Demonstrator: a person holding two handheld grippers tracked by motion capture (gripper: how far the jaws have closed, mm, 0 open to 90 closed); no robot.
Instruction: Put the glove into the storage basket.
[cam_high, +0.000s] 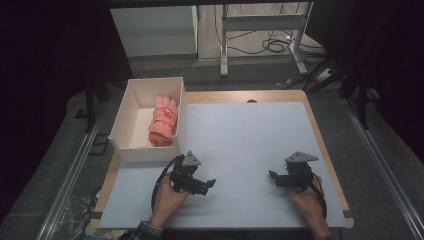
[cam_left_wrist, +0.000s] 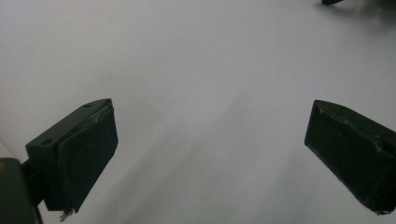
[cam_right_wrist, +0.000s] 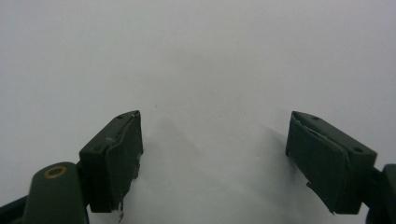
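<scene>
Both my tools rest low on the surface (cam_high: 240, 140), jaws spread, nothing held: left tool (cam_high: 211, 183), right tool (cam_high: 272, 174). The pink gloves (cam_high: 164, 121) lie ahead-left of the left tool, the nearer one, well apart from the right. The bundle's long axis runs away from me. They sit inside the white box (cam_high: 131, 150), against its right wall; I can't see anything else in it.

Count taken outward from the one white rectangular open box (cam_high: 131, 120): one rolled pink knitted glove bundle (cam_high: 164, 121) lies inside it. One pale grey table mat (cam_high: 250, 145) extends beside the box. Two black two-jaw handheld grippers rest on that mat, the left gripper (cam_high: 212, 183) nearer the box, the right gripper (cam_high: 272, 174) farther off.
</scene>
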